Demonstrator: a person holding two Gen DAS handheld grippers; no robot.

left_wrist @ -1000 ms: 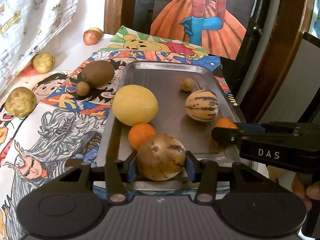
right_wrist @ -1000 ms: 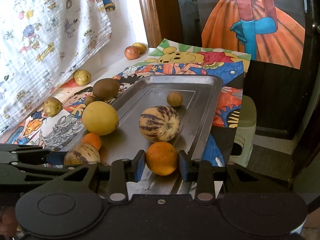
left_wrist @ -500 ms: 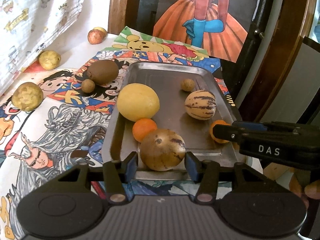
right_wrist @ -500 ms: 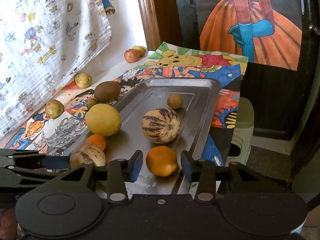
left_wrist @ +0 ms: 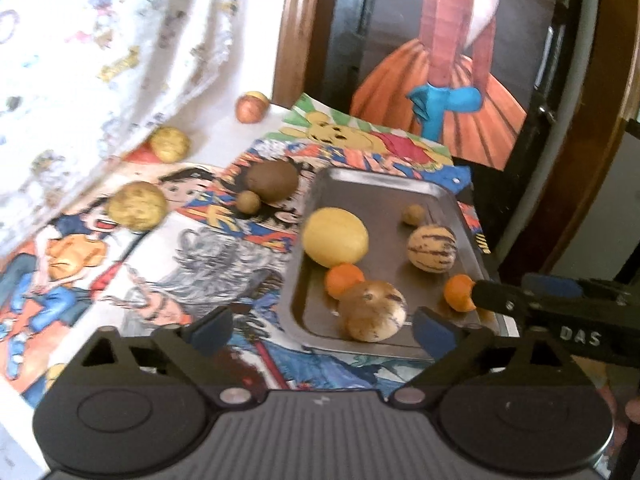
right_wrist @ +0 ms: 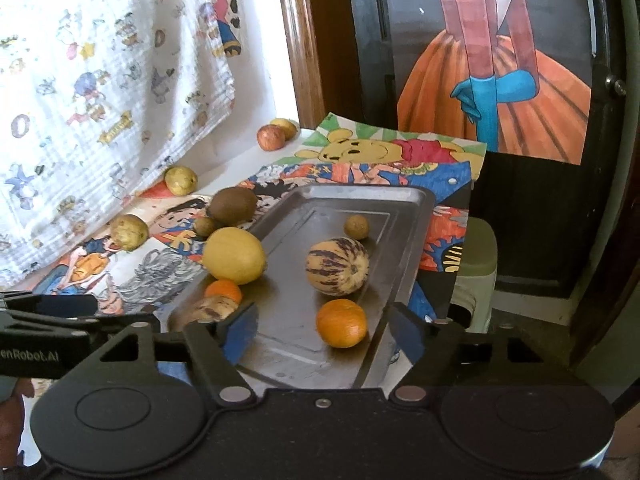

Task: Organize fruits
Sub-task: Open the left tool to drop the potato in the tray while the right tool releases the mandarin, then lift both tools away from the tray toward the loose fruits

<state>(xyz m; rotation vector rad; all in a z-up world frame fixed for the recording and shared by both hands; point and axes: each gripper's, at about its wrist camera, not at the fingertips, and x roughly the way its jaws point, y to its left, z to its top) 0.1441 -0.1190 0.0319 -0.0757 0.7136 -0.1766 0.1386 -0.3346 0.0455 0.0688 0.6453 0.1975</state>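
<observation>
A metal tray (left_wrist: 384, 188) (right_wrist: 416, 216) holds a yellow fruit (left_wrist: 334, 236) (right_wrist: 234, 255), a striped melon (left_wrist: 431, 247) (right_wrist: 337, 266), two oranges (left_wrist: 344, 279) (right_wrist: 341, 323), a small brown fruit (left_wrist: 413, 214) (right_wrist: 356, 226) and a speckled tan fruit (left_wrist: 374, 311) (right_wrist: 212, 309). My left gripper (left_wrist: 322, 326) stands open, drawn back from the tan fruit at the tray's near edge. My right gripper (right_wrist: 322, 330) is open too, with the near orange lying free between its fingers. On the cartoon cloth wait a kiwi (left_wrist: 273, 180) (right_wrist: 233, 205) and other loose fruits.
Left of the tray lie two yellowish fruits (left_wrist: 137, 206) (left_wrist: 170, 143), a small brown ball (left_wrist: 248, 201) and an apple (left_wrist: 250, 108) by the patterned curtain (right_wrist: 100, 80). A wooden door frame (right_wrist: 304, 40) and a poster stand behind. A green stool (right_wrist: 476, 264) sits beyond the table's right edge.
Both grippers have opened wide and pulled back. The tan fruit and the near orange, held a second ago, now rest loose on the tray. The left view has swung leftward.
</observation>
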